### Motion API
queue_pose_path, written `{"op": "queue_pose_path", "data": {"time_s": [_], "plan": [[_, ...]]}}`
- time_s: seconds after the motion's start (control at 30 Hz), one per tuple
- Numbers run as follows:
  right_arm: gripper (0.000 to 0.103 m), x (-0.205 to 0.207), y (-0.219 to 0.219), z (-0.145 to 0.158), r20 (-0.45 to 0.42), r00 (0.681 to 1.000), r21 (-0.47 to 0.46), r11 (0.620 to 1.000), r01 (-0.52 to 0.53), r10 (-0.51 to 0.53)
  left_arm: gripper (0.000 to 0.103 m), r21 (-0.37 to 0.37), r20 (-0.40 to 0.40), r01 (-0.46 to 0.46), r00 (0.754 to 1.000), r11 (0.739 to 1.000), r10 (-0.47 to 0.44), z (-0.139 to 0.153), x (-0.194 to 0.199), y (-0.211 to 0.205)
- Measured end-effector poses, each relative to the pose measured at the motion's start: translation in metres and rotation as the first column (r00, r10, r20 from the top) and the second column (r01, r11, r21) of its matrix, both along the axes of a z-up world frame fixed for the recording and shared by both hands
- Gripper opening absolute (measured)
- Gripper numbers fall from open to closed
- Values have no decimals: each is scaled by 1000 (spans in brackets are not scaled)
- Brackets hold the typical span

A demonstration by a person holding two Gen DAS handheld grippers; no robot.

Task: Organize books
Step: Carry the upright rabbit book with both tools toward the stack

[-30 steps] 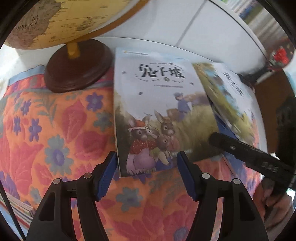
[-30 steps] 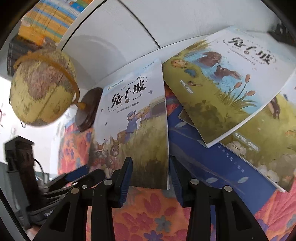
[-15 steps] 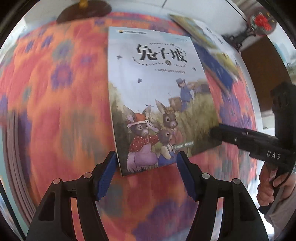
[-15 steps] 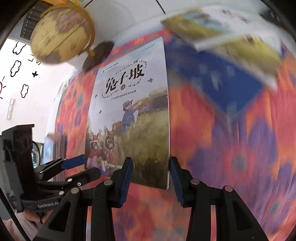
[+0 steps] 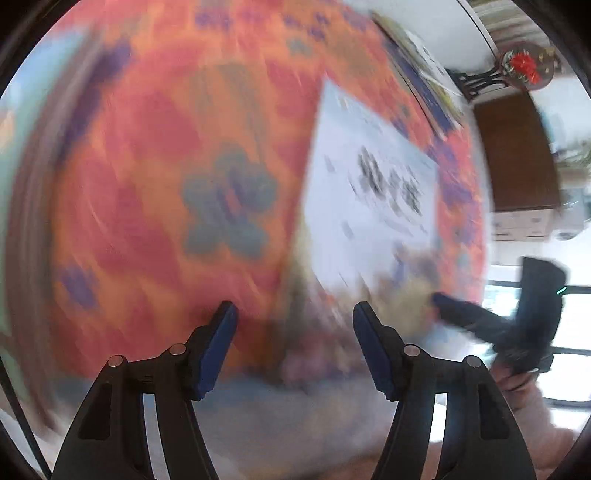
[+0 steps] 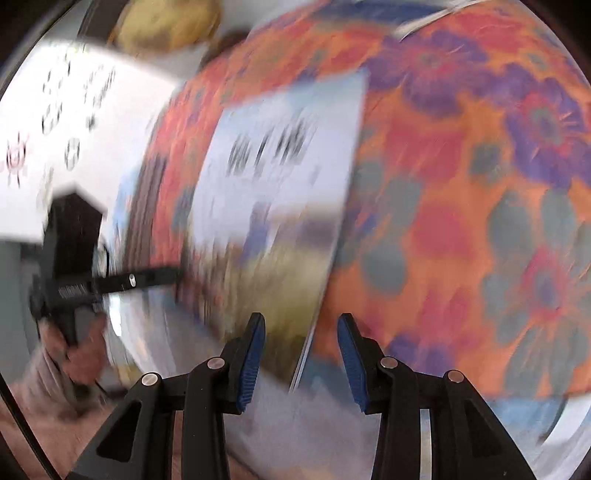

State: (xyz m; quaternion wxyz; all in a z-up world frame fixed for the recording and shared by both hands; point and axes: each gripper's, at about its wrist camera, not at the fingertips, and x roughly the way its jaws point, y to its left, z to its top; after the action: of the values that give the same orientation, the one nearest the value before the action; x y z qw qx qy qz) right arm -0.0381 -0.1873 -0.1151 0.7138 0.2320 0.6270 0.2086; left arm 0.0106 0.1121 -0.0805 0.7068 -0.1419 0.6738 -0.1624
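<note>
Both pictures were strongly blurred, so fine detail could not be read. The book (image 5: 373, 206) with the pale cover and dark title letters lay on the flowered cloth (image 5: 155, 155) that covered the tabletop, close to the near edge of the tabletop.

In the left wrist view the left gripper (image 5: 291, 347) had its jaws moderately apart. The lower corner of the book sat between the blue pads (image 5: 216, 354), but I could not tell if the pads touched it. At the right side of this view the right gripper (image 5: 461, 314) reached to the lower right edge of the book, with a hand (image 5: 517, 380) under it.

In the right wrist view the right gripper (image 6: 301, 354) had its jaws parted more narrowly. The lower right corner of the book (image 6: 280, 192) stood in the gap, and again contact with the pads could not be judged. The left gripper (image 6: 140, 278) came to the left edge of the book. A yellowish globe (image 6: 166, 22) was at the far end of the tabletop, and other books (image 5: 424, 70) lay towards the far right corner.
</note>
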Motion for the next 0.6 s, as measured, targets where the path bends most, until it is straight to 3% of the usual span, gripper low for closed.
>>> {"op": "queue_pose_path", "data": {"time_s": [0.13, 0.33, 0.43, 0.6], "plan": [[40, 23, -9, -14, -34, 999, 110, 993, 44, -41, 62, 35, 23, 48, 999, 998, -49, 1, 22, -7], [41, 23, 5, -16, 3, 999, 167, 985, 33, -34, 61, 71, 90, 150, 984, 986, -156, 2, 28, -35], [41, 30, 15, -17, 16, 1000, 179, 984, 20, -23, 61, 43, 93, 165, 981, 985, -168, 0, 30, -48], [41, 32, 12, -17, 24, 1000, 182, 983, 14, -19, 61, 125, 110, 202, 970, 971, -216, 2, 29, -63]]}}
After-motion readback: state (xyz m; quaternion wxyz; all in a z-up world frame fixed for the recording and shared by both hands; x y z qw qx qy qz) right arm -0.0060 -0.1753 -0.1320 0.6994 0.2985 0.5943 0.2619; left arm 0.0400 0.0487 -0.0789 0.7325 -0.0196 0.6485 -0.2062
